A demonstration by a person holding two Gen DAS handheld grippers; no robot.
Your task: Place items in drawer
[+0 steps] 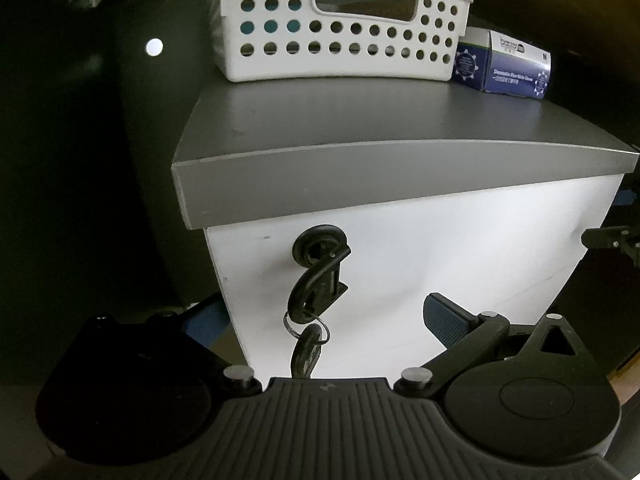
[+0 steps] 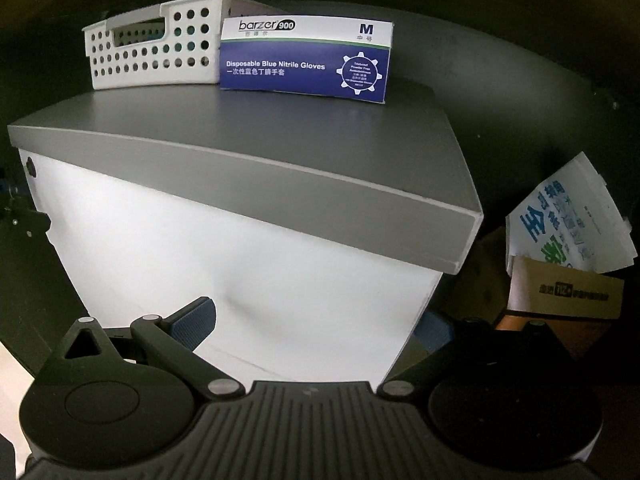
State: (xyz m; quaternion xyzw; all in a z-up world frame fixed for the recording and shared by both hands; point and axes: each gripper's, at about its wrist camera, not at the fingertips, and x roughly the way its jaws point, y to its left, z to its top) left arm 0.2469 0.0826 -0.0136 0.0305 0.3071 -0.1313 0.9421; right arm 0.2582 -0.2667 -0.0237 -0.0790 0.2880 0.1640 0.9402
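2 tools, left tool point(image 1: 324, 320) and right tool point(image 2: 316, 328), are wide open, holding nothing. The glove box point(image 2: 306, 60) sits far back on the cabinet top point(image 2: 240, 132). It looks light and squashy; grip its short ends.

White perforated basket point(image 1: 340, 40), blue-and-white glove box point(image 2: 306, 60), grey-topped white cabinet point(image 1: 400, 120)

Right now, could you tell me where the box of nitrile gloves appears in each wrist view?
Left wrist: glove box at upper right, on the cabinet's grey top, right of the white basket.
Right wrist: glove box at upper centre, front label readable.
Shared landmark: the white basket beside it.
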